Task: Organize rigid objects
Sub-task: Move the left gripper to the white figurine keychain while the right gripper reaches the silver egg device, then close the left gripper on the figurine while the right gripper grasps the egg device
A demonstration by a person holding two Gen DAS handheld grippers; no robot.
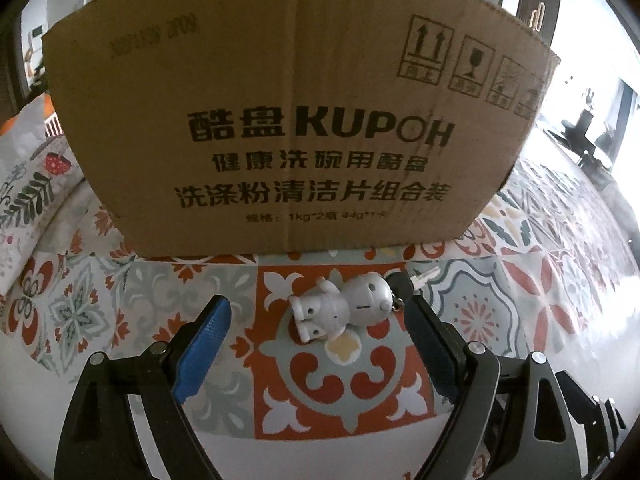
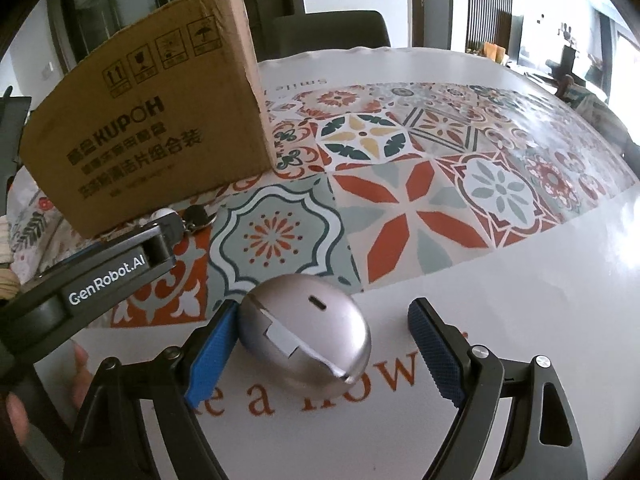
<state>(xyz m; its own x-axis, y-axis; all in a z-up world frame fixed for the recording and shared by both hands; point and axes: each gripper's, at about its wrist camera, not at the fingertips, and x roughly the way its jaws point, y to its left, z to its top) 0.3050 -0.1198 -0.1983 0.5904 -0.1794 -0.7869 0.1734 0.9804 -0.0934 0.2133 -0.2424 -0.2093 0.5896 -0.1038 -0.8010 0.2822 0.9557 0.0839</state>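
**Straddling toy and case by the box**

Lying near the KUPOH cardboard box (image 1: 288,120) base edge, the grey robot figurine (image 1: 340,306) is sitting btwn left gripper (image 1: 316,320) jaws, spread apart, w/ slack on its left. Right gripper (image 2: 326,344) jaws are gaping around the silver oval case (image 2: 306,330); left pad touching, right side free. Patterned tablecloth (image 2: 440,208) is stretching open rightward.
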